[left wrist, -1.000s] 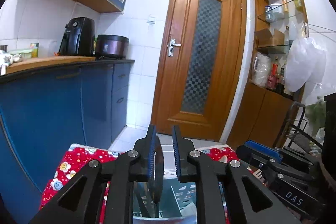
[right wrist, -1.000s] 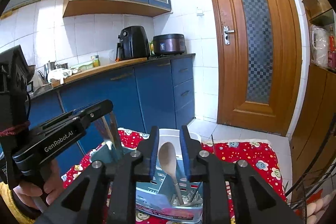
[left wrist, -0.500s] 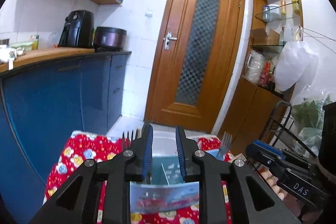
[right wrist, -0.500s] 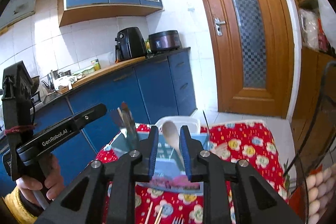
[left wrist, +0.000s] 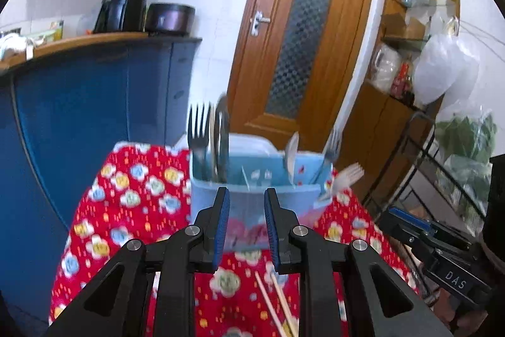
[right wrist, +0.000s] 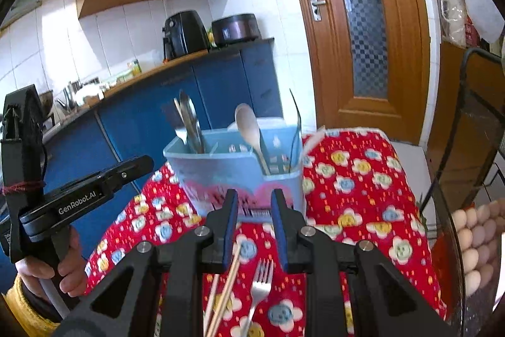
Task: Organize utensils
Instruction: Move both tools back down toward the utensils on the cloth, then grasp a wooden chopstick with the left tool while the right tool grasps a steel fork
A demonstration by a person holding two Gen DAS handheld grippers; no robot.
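A light blue utensil caddy (left wrist: 252,198) (right wrist: 233,169) stands on a red flowered cloth (left wrist: 132,198) (right wrist: 356,179). It holds forks (left wrist: 198,131), a knife, a wooden spoon (right wrist: 249,128) and other cutlery upright. A loose metal fork (right wrist: 260,289) and wooden chopsticks (right wrist: 225,286) (left wrist: 274,299) lie on the cloth in front of it. My left gripper (left wrist: 244,223) is open and empty, just short of the caddy. My right gripper (right wrist: 252,226) is open and empty above the fork and chopsticks.
A white tub (left wrist: 249,144) sits behind the caddy. Blue kitchen cabinets (left wrist: 79,103) run along the left, a wooden door (left wrist: 300,30) behind. A wire rack (left wrist: 442,166) stands at the right. Eggs (right wrist: 473,242) lie at the table's right edge.
Both grippers have pulled back and up from the caddy, so the whole caddy and the cloth in front now show. Both are empty; the fork and chopsticks have come into view.
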